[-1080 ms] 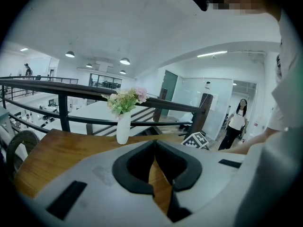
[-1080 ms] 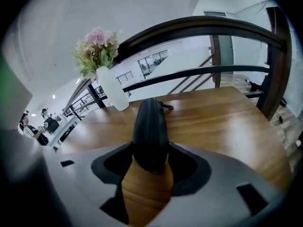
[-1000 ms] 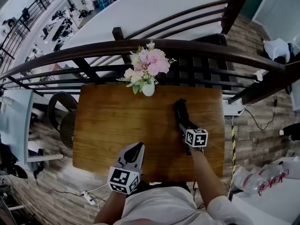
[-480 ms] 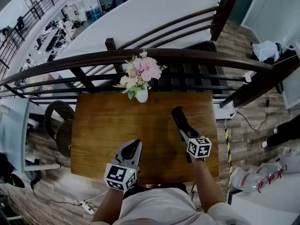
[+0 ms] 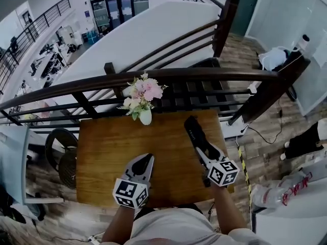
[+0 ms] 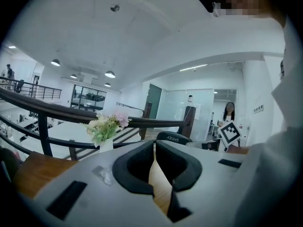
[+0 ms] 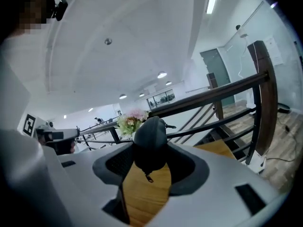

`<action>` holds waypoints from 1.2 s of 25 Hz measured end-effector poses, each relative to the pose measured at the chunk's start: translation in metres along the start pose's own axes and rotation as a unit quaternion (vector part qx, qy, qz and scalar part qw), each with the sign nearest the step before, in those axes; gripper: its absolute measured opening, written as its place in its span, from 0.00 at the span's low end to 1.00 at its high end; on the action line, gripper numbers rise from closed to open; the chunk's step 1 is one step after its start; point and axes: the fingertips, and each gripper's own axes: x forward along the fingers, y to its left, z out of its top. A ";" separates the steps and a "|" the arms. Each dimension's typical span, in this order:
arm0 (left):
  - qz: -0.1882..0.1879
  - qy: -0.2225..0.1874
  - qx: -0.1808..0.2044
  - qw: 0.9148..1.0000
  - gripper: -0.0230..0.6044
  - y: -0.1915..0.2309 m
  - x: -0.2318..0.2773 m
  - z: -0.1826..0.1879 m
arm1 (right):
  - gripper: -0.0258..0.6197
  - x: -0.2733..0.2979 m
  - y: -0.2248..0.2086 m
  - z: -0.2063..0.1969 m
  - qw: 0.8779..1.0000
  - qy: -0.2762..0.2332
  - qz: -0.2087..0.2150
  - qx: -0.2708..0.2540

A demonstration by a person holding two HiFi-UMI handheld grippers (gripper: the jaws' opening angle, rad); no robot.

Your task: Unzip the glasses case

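Observation:
My right gripper [image 5: 203, 149] is shut on one end of the black glasses case [image 5: 194, 131] and holds it up over the right side of the wooden table [image 5: 112, 147]. In the right gripper view the case [image 7: 150, 141] sits between the pads, with a small zipper pull hanging under it. The case's zip looks closed. Over the table's front edge my left gripper [image 5: 145, 161] is shut with nothing in it. From the left gripper view the case [image 6: 173, 137] shows just past the closed jaw tips [image 6: 155, 144].
A white vase of pink and white flowers [image 5: 141, 98] stands at the table's far edge. Behind it runs a dark wooden railing [image 5: 168, 77], with a stairway and an open hall below. A round chair [image 5: 60, 152] stands left of the table.
My right gripper has risen from the table with the glasses case in it. The left gripper has come up a little. The flowers and table now sit lower in the head view.

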 end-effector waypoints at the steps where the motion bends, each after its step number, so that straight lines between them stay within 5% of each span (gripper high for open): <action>1: -0.005 -0.003 0.001 1.000 0.08 -0.002 0.000 0.002 | 0.46 -0.007 0.005 0.007 1.000 -0.010 0.006 0.002; 4: -0.054 -0.022 -0.025 0.998 0.08 -0.015 0.000 0.010 | 0.46 -0.023 0.020 0.025 0.999 -0.035 0.033 0.018; 6: -0.115 -0.036 -0.086 0.989 0.08 -0.026 0.000 0.015 | 0.46 -0.031 0.030 0.034 0.996 -0.047 0.059 0.037; 8: -0.175 -0.048 -0.154 0.971 0.10 -0.034 0.001 0.020 | 0.46 -0.038 0.041 0.041 0.993 -0.057 0.087 0.060; 11: -0.253 -0.062 -0.244 0.934 0.39 -0.044 0.001 0.030 | 0.46 -0.045 0.059 0.048 0.985 -0.066 0.130 0.090; 14: -0.294 -0.079 -0.298 0.905 0.45 -0.046 0.001 0.038 | 0.46 -0.051 0.080 0.053 0.975 -0.070 0.175 0.117; 20: -0.344 -0.093 -0.360 0.862 0.51 -0.046 0.002 0.046 | 0.46 -0.059 0.127 0.056 0.945 -0.059 0.274 0.167; 30: -0.400 -0.077 -0.401 0.821 0.54 -0.065 0.000 0.048 | 0.46 -0.068 0.162 0.039 0.896 -0.009 0.376 0.237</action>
